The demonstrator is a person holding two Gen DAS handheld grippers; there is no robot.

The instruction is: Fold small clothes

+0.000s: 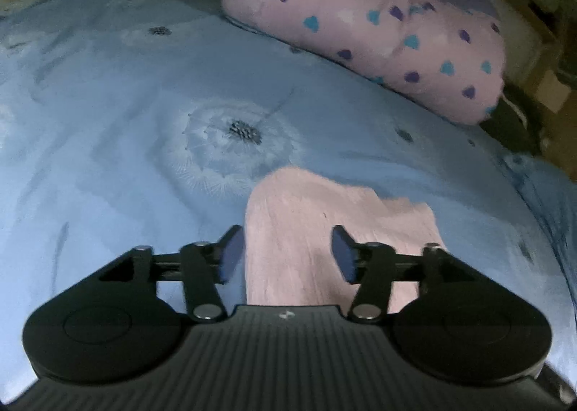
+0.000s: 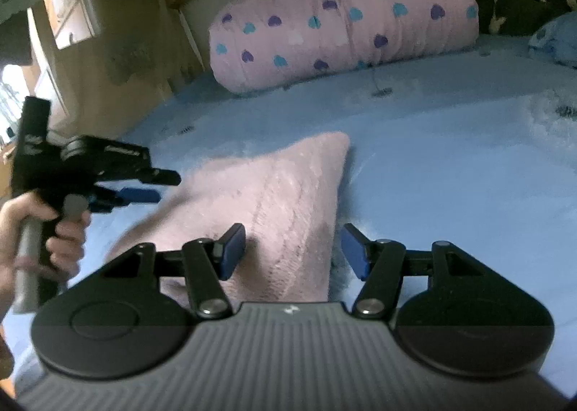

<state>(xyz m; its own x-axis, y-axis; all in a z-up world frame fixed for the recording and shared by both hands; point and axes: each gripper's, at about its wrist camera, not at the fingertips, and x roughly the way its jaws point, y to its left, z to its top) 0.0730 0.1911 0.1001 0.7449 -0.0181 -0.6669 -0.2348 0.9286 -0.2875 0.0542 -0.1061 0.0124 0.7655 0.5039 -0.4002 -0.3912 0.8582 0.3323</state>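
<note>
- The near part of the pink garment (image 1: pixel 310 241) is hidden behind the left gripper (image 1: pixel 286 254) body at 6 o'clock of the left wrist view, so its full outline cannot be made out
- In the right wrist view the same pink garment (image 2: pixel 274 209) is likewise cut off below by the right gripper (image 2: pixel 294 252); one corner points up toward 12 o'clock, and the picture is soft with blur
- The garment lies on the blue bedsheet (image 1: pixel 126 122), which has a dandelion print (image 1: pixel 241 144) at 11 o'clock of the garment
- Left gripper: jaws spread wide, nothing between them; the garment shows in the gap, and whether the blue pads (image 1: pixel 344 256) touch it cannot be told
- Right gripper: jaws also wide apart and holding nothing, with the garment's right edge in the gap
- The left gripper (image 2: pixel 142 187) shows again at 9 o'clock of the right wrist view, blurred, held by a hand (image 2: pixel 47 230) partly cut by the frame edge; its fingertips sit at the garment's left edge
- Count: one pink garment, two grippers, one visible hand
- One rolled pink quilt with blue and purple hearts (image 1: pixel 364 28) lies at 1 o'clock, well apart from the garment
- A dark object (image 2: pixel 519 3) at 2 o'clock of the right wrist view is too dim to identify
</note>
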